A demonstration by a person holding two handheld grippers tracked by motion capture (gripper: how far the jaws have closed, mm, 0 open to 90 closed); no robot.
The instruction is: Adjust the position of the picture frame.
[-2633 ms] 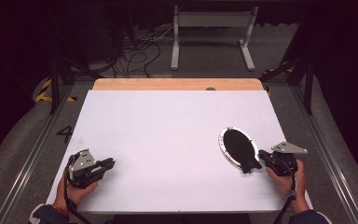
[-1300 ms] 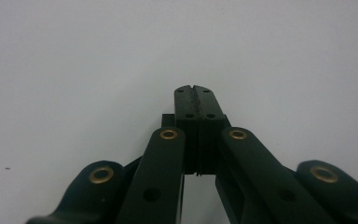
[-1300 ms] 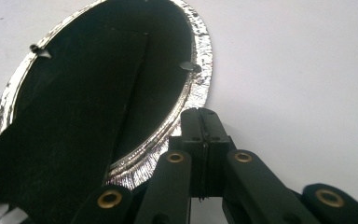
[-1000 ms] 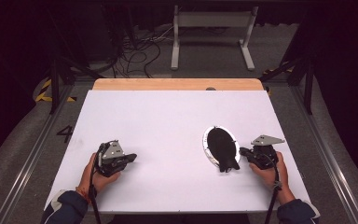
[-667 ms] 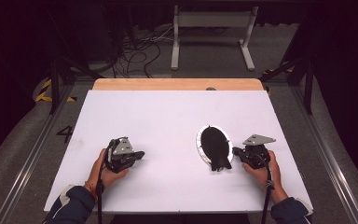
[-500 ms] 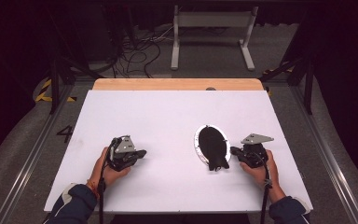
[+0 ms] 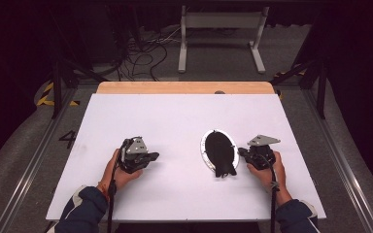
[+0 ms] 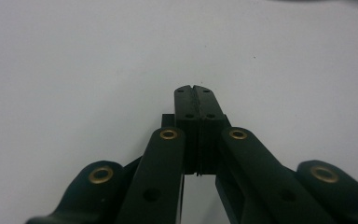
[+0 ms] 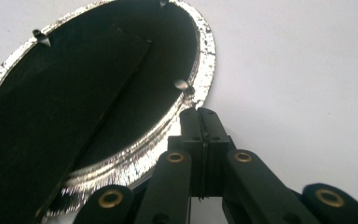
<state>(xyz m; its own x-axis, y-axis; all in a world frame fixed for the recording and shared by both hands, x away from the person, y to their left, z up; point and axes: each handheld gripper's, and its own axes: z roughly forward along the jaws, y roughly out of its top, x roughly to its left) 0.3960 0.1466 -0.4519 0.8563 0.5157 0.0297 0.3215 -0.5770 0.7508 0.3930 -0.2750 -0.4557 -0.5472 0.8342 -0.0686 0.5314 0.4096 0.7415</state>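
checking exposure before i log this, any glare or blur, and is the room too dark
High view: the white table is bright and evenly lit, the surrounding floor very dark. Right gripper view: the oval frame has a glinting silvery rim, its black back shows no detail, the right tongs are sharp. Left gripper view: left tongs sharp, nearest links soft.

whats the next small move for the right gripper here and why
Probably keep nudging the oval frame toward the table's middle. The right gripper has its jaws shut, tips pressed against the frame's silvery rim, so it is pushing, not gripping. The left gripper is shut too, on bare white table, apart from the frame.
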